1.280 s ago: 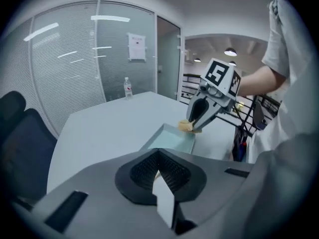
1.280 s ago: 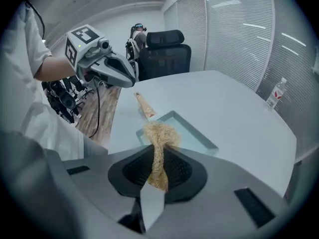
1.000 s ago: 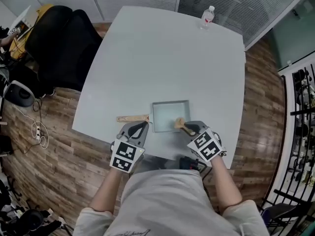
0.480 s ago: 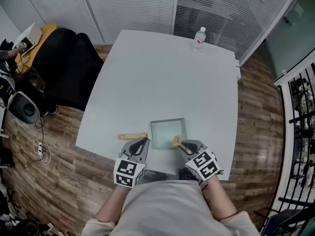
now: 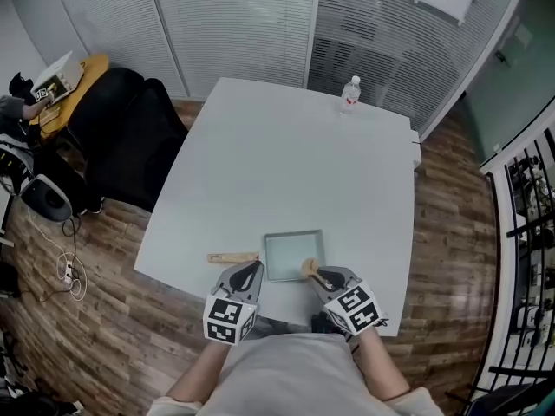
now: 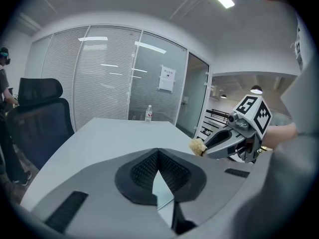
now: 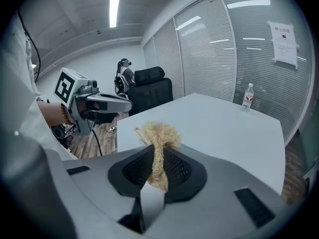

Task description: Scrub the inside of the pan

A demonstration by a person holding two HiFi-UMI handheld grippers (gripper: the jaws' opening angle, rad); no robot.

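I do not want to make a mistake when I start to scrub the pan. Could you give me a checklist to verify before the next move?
1. Scrubber is clamped in the right tool: ok, the pads press on it.
2. Left tool steadies the pan: not ok. Its jaws are together on nothing, and the wooden handle is not gripped.
3. Pan lies flat on the table: ok.
4. Scrubber is over the pan's inside: ok, at its near right corner.
5. Scrubber touches the pan's bottom: cannot tell.
6. Bottle is out of the way: ok, at the far edge of the table.
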